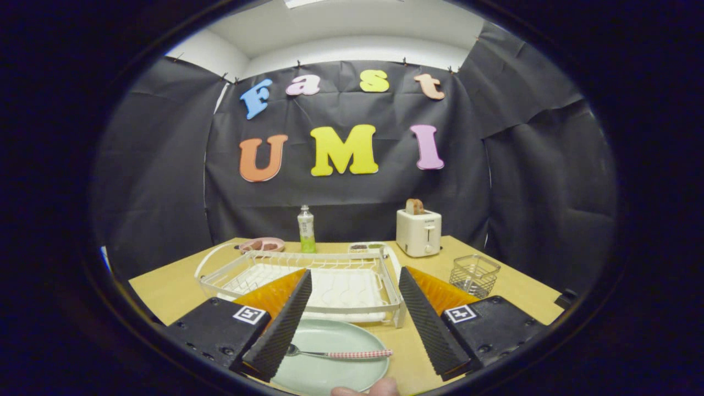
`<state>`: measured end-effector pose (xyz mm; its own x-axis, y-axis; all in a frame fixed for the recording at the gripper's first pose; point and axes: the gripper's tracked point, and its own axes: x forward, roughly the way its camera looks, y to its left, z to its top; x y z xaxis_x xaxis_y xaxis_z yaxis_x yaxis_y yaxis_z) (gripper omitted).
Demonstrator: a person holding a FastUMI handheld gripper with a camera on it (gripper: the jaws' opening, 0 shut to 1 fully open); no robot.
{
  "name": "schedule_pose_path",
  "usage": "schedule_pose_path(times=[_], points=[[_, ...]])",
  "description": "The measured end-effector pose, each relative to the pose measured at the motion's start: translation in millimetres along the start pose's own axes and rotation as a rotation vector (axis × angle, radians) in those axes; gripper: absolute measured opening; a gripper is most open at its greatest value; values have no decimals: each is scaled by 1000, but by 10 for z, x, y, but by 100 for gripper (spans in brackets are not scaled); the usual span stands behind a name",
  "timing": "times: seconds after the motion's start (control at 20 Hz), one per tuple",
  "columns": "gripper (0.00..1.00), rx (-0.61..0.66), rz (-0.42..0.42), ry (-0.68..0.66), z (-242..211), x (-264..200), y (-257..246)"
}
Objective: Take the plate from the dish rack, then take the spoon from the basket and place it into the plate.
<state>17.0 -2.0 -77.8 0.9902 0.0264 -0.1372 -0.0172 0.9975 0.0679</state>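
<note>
A pale green plate (330, 368) lies flat on the wooden table between my fingers, in front of the white dish rack (308, 278). A spoon (344, 353) with a red-and-white checked handle lies across the plate, its bowl close to my left finger. My gripper (355, 313) stands open above the plate, with nothing between its fingers. The wire basket (474, 275) sits to the right of the rack, beyond my right finger, and looks empty.
A white toaster (418, 232) with a slice of bread stands behind the rack on the right. A green bottle (306, 229) and a pink dish (263, 245) sit at the table's back. A person's fingertip (374, 388) shows at the plate's near edge.
</note>
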Motion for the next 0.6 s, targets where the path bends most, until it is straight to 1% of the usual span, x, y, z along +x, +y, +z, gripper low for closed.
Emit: schedule_pose_path(times=[0.2, 0.45, 0.6], points=[[100, -55, -9, -14, 66, -99, 140], [100, -95, 5, -57, 199, -234, 388], [100, -99, 23, -71, 196, -284, 565]])
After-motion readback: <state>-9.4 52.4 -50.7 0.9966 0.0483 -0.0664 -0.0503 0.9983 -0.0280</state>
